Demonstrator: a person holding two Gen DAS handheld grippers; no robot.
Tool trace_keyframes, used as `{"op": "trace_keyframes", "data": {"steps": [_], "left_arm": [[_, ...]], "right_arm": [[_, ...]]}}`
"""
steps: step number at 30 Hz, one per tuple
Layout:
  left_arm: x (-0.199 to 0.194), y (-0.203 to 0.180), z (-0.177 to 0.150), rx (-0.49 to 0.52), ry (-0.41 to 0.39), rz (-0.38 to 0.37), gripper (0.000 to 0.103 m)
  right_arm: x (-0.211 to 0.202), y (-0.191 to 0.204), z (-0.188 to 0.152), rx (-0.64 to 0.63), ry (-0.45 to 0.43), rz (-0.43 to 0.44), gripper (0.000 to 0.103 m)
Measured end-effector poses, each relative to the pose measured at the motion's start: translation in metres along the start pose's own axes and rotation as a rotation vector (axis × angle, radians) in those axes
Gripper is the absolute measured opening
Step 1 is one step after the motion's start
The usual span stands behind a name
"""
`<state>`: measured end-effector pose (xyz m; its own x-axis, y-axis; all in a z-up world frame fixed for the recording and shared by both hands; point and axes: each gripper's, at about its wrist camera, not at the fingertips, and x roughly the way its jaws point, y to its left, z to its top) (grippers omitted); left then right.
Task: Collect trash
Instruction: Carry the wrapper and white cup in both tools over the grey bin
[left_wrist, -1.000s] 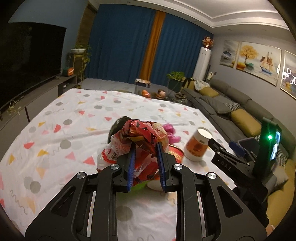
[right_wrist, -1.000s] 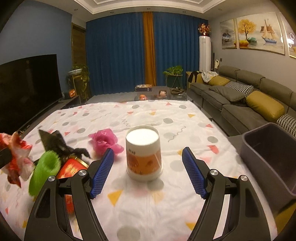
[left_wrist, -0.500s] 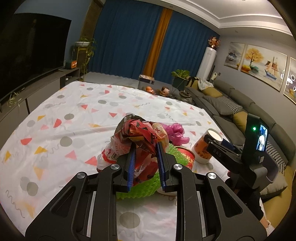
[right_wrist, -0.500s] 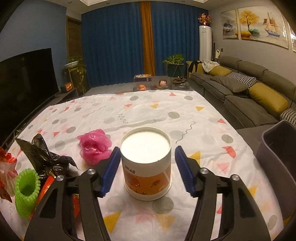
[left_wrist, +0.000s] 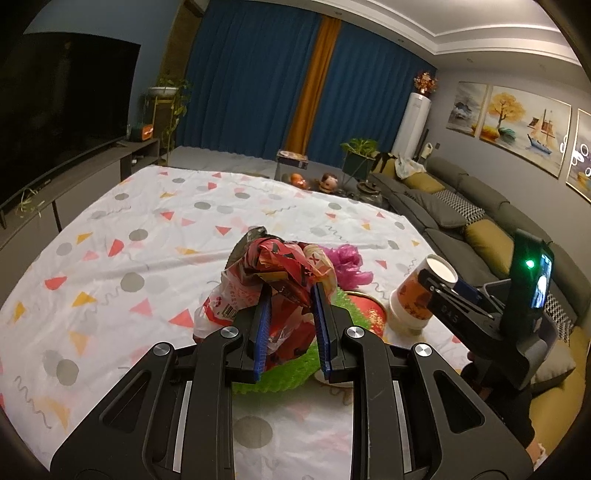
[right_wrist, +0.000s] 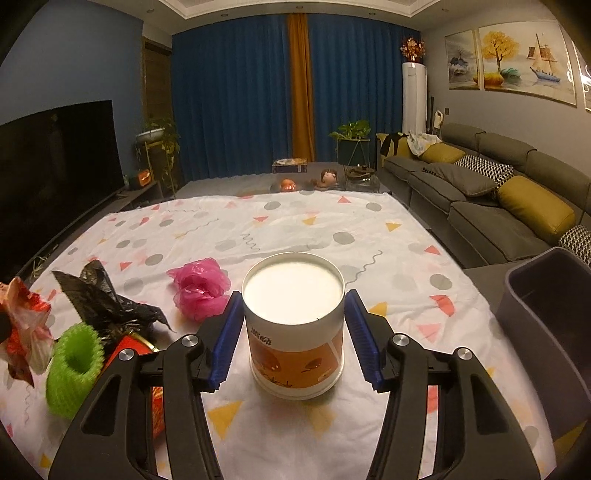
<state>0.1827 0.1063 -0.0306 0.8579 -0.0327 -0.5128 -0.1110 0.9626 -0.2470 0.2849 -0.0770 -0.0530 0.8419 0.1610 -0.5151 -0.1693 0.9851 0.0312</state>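
In the left wrist view my left gripper (left_wrist: 290, 291) is shut on a crumpled red-and-white plastic wrapper (left_wrist: 280, 262), held just above the table. A white paper cup with an orange band (right_wrist: 293, 295) stands upright on the patterned cloth. My right gripper (right_wrist: 293, 306) is shut on it, one blue pad against each side near the rim. The left wrist view also shows the cup (left_wrist: 417, 295) with the right gripper (left_wrist: 443, 291) at it. A green foam net (right_wrist: 74, 365), a black bag (right_wrist: 99, 299), a pink bag (right_wrist: 201, 288) and a red packet (right_wrist: 129, 350) lie left of the cup.
A grey bin (right_wrist: 546, 314) stands off the table's right edge, in front of a grey sofa (right_wrist: 498, 206). The white cloth with dots and triangles (right_wrist: 295, 229) covers the table. A dark TV (right_wrist: 55, 166) stands to the left.
My right gripper moved forward around the cup, and its jaws narrowed until the pads met the cup's sides. The left gripper still holds the wrapper in the same spot.
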Motion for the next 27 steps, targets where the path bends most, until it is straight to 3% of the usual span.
{"op": "trace_keyframes", "data": {"steps": [13, 27], "left_arm": [[-0.035, -0.026, -0.007, 0.026, -0.030, -0.027, 0.021], [-0.057, -0.068, -0.018, 0.084, -0.044, -0.063, 0.021]], "right_arm": [[-0.078, -0.019, -0.015, -0.002, -0.073, 0.025, 0.055], [-0.129, -0.038, -0.028, -0.003, -0.116, 0.024, 0.055]]}}
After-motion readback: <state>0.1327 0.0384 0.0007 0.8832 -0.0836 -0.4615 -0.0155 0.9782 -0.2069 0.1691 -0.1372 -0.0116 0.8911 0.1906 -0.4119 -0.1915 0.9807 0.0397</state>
